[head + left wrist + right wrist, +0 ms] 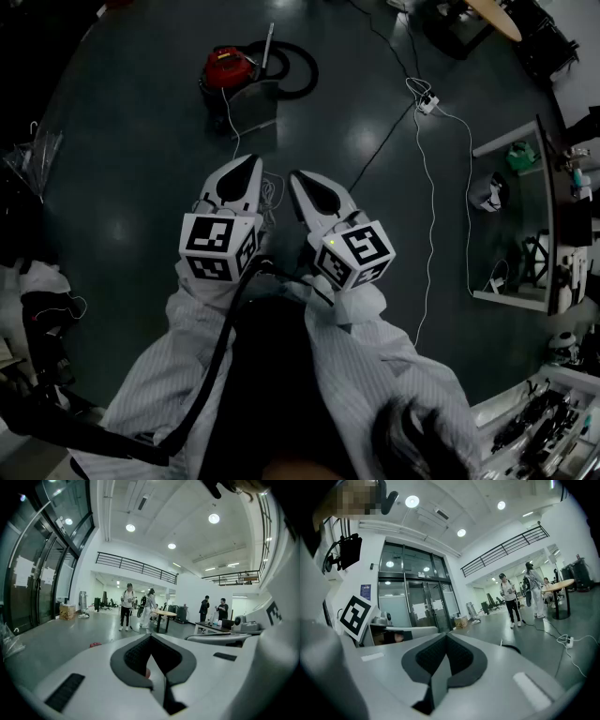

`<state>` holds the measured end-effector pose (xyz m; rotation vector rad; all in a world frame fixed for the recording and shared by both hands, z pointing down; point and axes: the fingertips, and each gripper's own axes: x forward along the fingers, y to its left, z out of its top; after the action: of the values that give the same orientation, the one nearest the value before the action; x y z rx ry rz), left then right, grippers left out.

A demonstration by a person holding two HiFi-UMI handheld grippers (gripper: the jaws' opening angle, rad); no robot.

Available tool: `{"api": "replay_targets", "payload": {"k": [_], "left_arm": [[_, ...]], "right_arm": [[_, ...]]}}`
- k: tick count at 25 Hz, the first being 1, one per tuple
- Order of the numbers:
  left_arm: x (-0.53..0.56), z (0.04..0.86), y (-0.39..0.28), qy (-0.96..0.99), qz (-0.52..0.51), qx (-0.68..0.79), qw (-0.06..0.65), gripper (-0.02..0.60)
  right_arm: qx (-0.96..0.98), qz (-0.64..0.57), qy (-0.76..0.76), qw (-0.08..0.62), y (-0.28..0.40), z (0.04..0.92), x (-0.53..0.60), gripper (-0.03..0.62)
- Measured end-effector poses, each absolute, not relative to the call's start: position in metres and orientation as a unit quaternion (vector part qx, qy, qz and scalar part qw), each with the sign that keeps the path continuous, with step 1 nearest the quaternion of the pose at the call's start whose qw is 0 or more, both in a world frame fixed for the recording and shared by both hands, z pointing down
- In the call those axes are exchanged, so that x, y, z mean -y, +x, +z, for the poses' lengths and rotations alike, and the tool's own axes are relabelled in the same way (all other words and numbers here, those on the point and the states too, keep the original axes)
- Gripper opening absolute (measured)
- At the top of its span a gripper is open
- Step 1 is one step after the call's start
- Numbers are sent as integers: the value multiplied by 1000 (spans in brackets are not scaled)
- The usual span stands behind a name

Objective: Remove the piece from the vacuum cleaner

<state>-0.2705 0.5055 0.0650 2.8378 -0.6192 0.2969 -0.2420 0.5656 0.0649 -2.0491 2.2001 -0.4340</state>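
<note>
A red vacuum cleaner [228,67] stands on the dark floor at the far side in the head view. Its black hose [298,67] is coiled to the right of it, and a grey boxy piece [253,105] sits against its near side. My left gripper [248,161] and right gripper [298,176] are held side by side close to my body, tips pointing toward the vacuum and well short of it. Both are shut with nothing between the pads. In the left gripper view my left gripper [151,637] shows a small red thing [95,644] far off on the floor. My right gripper [446,635] faces a hall.
White cables [433,187] and a power strip [427,103] lie on the floor to the right. A low shelf unit [511,225] stands at the right edge. People [126,613] stand near a round table [164,614] far off. Glass doors [412,602] line one wall.
</note>
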Motion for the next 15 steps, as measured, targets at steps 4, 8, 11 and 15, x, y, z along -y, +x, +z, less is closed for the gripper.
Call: {"api": "replay_targets", "payload": {"k": [4,8,11,15], "left_arm": [[-497,66,-274,965,104,213,112,3],[-489,67,-275,965,106,214,111,4],[-482,71,-278,964,109,214,112,5],[-469,78,-285,963,115,214,117,5]], "right_arm": [[-725,-146,-671,53,-247,65,-559,0],[-725,-147,-671,52,-248,66,-550,0],[-722,-153,-673,55,-249,70,-544,0],[-708,-163,-683,74,-249,76,-534,2]]}}
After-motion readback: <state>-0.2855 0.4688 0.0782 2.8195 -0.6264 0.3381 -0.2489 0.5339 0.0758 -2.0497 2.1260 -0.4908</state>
